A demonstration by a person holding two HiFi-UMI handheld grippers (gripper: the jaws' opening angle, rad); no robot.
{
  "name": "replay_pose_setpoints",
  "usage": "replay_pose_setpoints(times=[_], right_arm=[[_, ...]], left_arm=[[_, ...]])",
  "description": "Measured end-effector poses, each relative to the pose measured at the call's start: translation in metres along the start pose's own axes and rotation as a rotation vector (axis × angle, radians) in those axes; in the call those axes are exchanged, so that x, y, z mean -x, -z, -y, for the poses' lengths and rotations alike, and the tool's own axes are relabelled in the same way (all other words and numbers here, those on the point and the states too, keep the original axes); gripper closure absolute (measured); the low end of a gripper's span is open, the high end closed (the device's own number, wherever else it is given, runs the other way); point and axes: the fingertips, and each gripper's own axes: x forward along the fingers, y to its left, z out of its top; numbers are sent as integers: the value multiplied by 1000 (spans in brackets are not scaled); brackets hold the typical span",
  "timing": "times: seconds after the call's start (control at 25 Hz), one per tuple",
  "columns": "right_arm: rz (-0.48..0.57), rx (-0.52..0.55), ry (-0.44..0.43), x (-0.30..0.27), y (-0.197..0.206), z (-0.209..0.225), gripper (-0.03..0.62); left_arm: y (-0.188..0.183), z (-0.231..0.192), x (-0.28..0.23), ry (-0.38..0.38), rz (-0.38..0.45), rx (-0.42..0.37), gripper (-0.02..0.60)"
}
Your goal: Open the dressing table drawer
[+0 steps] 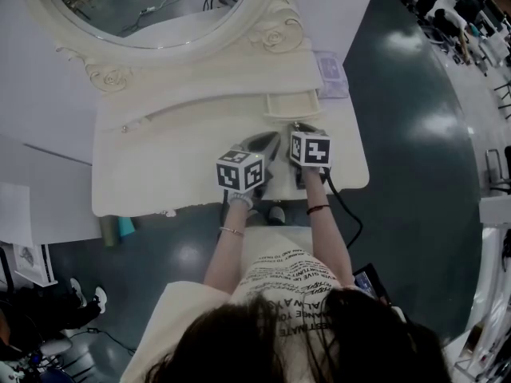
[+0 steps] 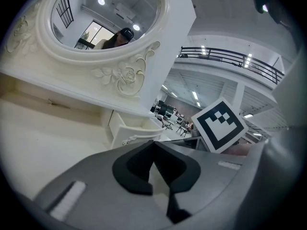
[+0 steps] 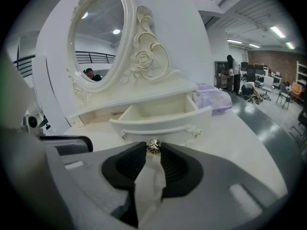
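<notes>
The left gripper (image 2: pixel 153 145) fills the bottom of the left gripper view. Its grey body carries two black fingers (image 2: pixel 132 169) whose tips meet, with nothing between them. Through the slit lower down, the cream surface (image 2: pixel 43 143) shows. Beyond the tips, the drawer (image 2: pixel 132 132) stands pulled out from under the shelf of the dressing table, its curved front towards the camera. Above it sits the oval mirror (image 2: pixel 110 16) in a cream frame carved with a rose (image 2: pixel 125 74). The glass reflects ceiling lights and a person. At the right is a tilted marker cube (image 2: pixel 219 124), with a balcony railing (image 2: pixel 230 59) far behind it.
</notes>
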Motion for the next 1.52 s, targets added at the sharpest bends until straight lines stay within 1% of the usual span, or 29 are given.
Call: replay_pose_setpoints(times=[0.28,0.84,0.92,1.12,1.24,1.36,1.52], right_arm=[[3,-6,-15,2,1,0,492],[44,3,-42,14,-2,-2,479],[47,20,-63,17,-1,-6,478],[78,112,-103,29,-8,-11,478],[118,149,-165,39,-14,-16,479],[159,153,-223,50,-14,-23,491],[190,143,-269,59,-12,-30,504]], left_arm=[[-2,4,3,1,7,-3,582],[-2,10,-1,15,1,-8,583],[-2,11,-1,17,1,-9,581],[-1,15,-4,31,-1,-16,582],[-1,17,-3,40,1,-27,581],[-5,20,0,54,13,-45,581],[-8,27,4,78,23,-75,582]])
